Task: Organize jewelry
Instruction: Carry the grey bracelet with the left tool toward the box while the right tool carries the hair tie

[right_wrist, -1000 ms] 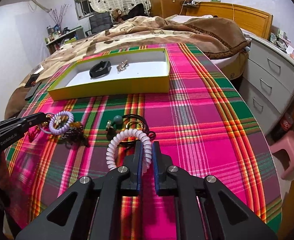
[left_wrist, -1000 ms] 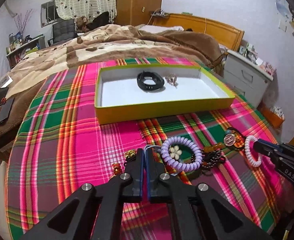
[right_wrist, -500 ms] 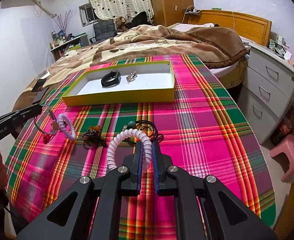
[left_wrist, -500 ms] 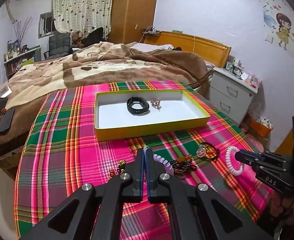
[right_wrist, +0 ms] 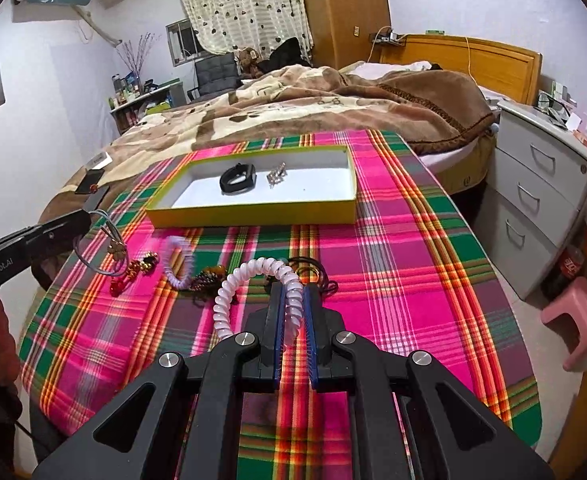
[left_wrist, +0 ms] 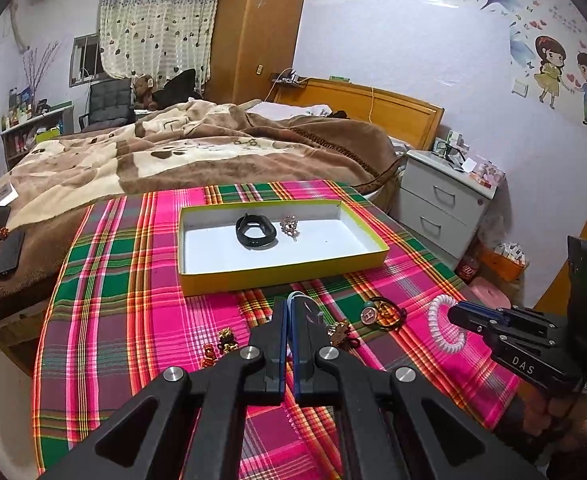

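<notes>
Closest in, each of the two grippers holds one piece. The right gripper [right_wrist: 293, 300] has its jaws nearly together, pinching a pale pink coil hair tie [right_wrist: 249, 280] that arches up and to the left of the fingers, lifted off the cloth. The left gripper [left_wrist: 289, 312] has its jaws almost touching, nipping a thin grey-blue hair band [right_wrist: 105, 244] with a small gold charm; the loop dangles clear of the plaid tablecloth [right_wrist: 393, 272].

Just past the fingers, a loose cluster lies on the cloth: one lilac coil tie [right_wrist: 179, 260] (blurred, so I cannot tell whether it rests flat), one dark beaded piece [right_wrist: 209, 276], one small red-and-gold trinket string [right_wrist: 133, 272], and a tangle of black cord with gold rings [left_wrist: 385, 312] whose count I cannot make out.

Farther on sits one shallow yellow box [right_wrist: 253, 216] with a white floor, well apart from the cluster. It holds two things: one black band [right_wrist: 237, 180] and, just beside it to the right, one small silvery sparkling piece [right_wrist: 276, 172].

Beyond that is a bed with one brown blanket [right_wrist: 313, 96].
</notes>
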A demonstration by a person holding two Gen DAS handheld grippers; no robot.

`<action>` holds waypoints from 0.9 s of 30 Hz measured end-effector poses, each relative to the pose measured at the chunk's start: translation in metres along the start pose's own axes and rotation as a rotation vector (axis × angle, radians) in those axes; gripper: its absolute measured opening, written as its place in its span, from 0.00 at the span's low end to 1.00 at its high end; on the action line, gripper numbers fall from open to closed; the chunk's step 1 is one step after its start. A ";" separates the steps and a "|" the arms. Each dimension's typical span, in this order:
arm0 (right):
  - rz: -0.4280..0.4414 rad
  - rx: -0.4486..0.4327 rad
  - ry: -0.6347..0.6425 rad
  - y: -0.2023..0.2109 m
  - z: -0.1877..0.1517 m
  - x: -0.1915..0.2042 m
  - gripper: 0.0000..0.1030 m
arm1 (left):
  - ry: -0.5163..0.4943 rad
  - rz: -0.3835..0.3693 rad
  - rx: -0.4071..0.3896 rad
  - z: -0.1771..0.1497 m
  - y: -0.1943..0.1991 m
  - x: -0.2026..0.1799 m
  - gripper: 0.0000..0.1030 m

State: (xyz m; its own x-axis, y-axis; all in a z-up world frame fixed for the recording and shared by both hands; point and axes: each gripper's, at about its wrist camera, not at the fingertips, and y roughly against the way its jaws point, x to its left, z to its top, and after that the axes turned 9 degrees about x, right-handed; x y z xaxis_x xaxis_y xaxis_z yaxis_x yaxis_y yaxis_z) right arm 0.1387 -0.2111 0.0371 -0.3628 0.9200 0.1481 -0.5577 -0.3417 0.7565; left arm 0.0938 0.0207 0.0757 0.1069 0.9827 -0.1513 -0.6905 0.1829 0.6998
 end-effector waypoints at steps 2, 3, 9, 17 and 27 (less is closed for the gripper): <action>0.001 -0.009 0.002 0.004 0.001 0.001 0.09 | -0.001 -0.002 -0.006 0.000 0.003 -0.001 0.01; 0.001 -0.011 0.003 0.005 0.001 0.002 0.09 | -0.001 -0.003 -0.008 0.000 0.005 -0.001 0.01; 0.002 -0.026 0.015 0.013 0.004 0.009 0.09 | 0.004 -0.009 -0.020 0.000 0.012 -0.001 0.01; 0.005 -0.040 0.037 0.018 0.010 0.019 0.09 | 0.011 -0.018 -0.029 0.002 0.017 -0.001 0.01; 0.013 -0.037 0.044 0.006 0.024 0.019 0.09 | 0.023 0.006 -0.011 0.013 -0.002 0.006 0.01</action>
State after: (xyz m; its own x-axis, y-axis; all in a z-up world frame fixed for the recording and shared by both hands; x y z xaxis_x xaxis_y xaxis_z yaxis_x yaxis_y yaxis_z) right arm 0.1461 -0.1907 0.0593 -0.4021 0.9065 0.1289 -0.5798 -0.3610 0.7304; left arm 0.1050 0.0263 0.0830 0.0866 0.9828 -0.1629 -0.6988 0.1765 0.6932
